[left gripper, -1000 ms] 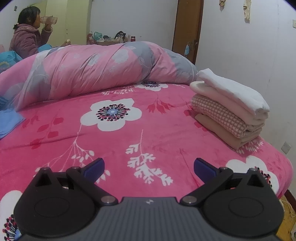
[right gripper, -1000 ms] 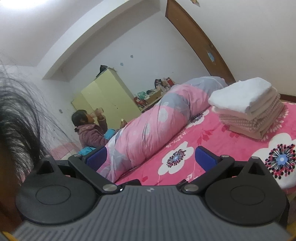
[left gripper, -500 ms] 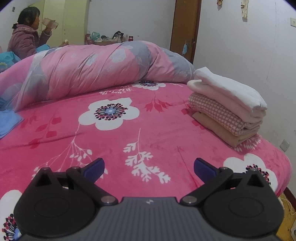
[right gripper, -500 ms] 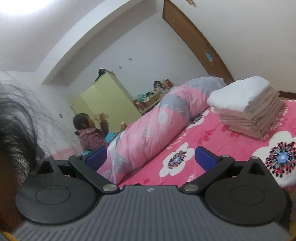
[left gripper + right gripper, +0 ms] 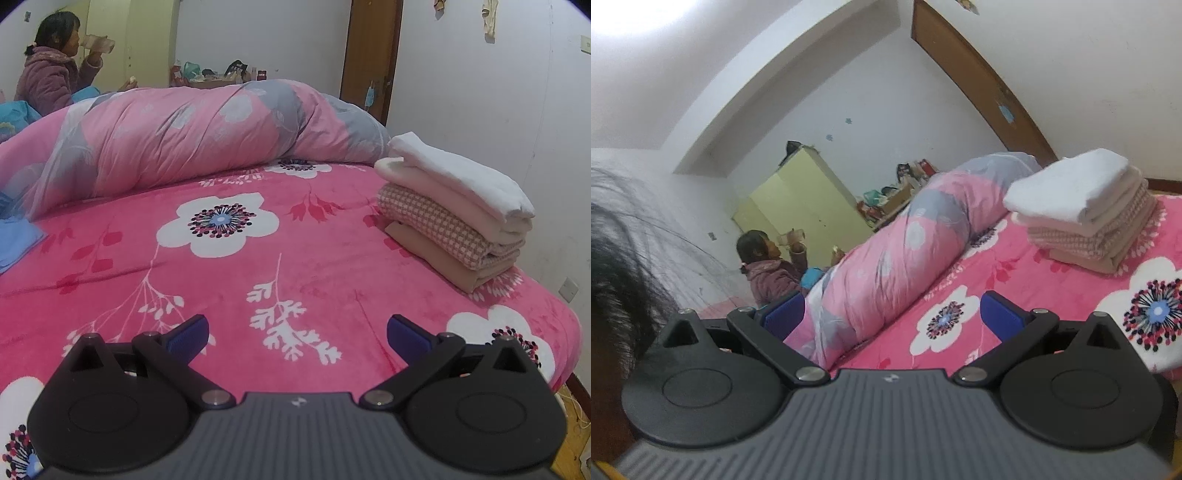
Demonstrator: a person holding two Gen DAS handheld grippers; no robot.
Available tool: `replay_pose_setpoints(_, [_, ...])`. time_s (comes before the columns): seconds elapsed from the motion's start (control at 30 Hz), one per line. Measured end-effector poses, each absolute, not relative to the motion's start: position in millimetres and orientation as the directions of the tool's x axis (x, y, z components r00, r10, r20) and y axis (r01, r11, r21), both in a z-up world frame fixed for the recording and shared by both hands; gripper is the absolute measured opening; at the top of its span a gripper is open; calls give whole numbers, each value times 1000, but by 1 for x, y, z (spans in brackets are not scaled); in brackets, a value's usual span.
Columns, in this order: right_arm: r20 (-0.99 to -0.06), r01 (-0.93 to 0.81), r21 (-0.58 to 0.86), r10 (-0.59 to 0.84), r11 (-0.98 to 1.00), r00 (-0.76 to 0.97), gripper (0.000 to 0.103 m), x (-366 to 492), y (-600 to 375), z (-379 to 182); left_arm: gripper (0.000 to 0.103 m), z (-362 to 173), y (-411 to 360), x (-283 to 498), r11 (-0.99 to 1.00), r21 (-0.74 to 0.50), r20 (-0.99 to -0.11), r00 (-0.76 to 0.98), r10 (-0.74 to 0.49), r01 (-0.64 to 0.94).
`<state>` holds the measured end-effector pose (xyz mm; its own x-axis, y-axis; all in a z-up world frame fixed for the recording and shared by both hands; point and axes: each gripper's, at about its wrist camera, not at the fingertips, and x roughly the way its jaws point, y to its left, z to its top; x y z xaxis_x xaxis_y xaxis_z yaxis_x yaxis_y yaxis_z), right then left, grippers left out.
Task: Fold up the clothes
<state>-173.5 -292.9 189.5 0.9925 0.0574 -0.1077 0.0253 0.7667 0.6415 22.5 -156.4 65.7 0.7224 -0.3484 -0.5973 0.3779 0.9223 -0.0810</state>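
Landmark: stack of folded clothes [image 5: 454, 210] on the pink floral bedspread [image 5: 258, 266].

Stack: four folded pieces, white on top, pale pink under it, a pink-and-white checked piece third, tan at the bottom. Edges roughly aligned; the stack sits upright near the bedspread's wall-side edge. In the right wrist view the same stack [image 5: 1082, 206] appears tilted with the frame.

Left gripper [image 5: 297, 334]: jaws spread wide, nothing between the blue fingertips [image 5: 186, 334]. It hangs over bare bedspread, well apart from the stack, toward the near edge.

Right gripper [image 5: 892, 314]: jaws likewise wide apart, holding nothing. It is raised off the bed and rolled to one side, well apart from the stack. Dark hair [image 5: 617, 266] fills the frame edge beside it.

Rolled quilt [image 5: 192, 136], pink and grey, lies along the far side of the bedspread; one end reaches just behind the stack. A blue cloth [image 5: 14, 240] lies at the bedspread's edge opposite the stack.

Beyond the quilt, far from the stack: a person [image 5: 55, 74] in a purple jacket with a cup raised, a yellow-green wardrobe [image 5: 805, 206], a brown door [image 5: 371, 55].
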Motion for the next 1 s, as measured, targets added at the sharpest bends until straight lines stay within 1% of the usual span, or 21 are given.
replay_pose_setpoints(0.17, [-140,30,623,74,782,987,102,-161,-289,186,103,63,-156,25,919,-87,-597,719,-356,383])
replay_pose_setpoints(0.23, [-168,59,596,53,801,984,102,-154,-294,182,103,62,-156,27,917,-92,-592,719,-364,388])
replay_pose_setpoints(0.3, [-185,96,538,6,838,983,102,-144,-305,180,103,61,-157,32,915,-100,-586,720,-371,390])
replay_pose_setpoints(0.37, [-194,149,420,-71,895,978,102,-127,-321,182,103,59,-158,37,909,-106,-568,725,-389,404])
replay_pose_setpoints(0.5, [-225,299,101,-271,949,936,102,-59,-351,190,103,49,-167,55,896,-95,-547,729,-411,434])
replay_pose_setpoints(0.63, [-263,299,-196,-344,934,901,102,52,-372,179,103,36,-182,87,879,-94,-513,734,-445,467])
replay_pose_setpoints(0.77, [-339,224,-390,-365,893,867,102,173,-389,151,103,21,-213,131,850,-51,-511,718,-473,524])
replay_pose_setpoints(0.87, [-372,156,-516,-385,842,845,102,253,-391,124,103,8,-234,159,832,-56,-520,696,-496,551])
replay_pose_setpoints(0.93, [-393,120,-574,-401,810,828,102,293,-391,105,103,0,-245,176,825,-67,-526,682,-508,562])
replay_pose_setpoints(1.0, [-423,117,-598,-437,793,794,100,326,-397,91,103,-8,-257,193,817,-80,-532,669,-520,571])
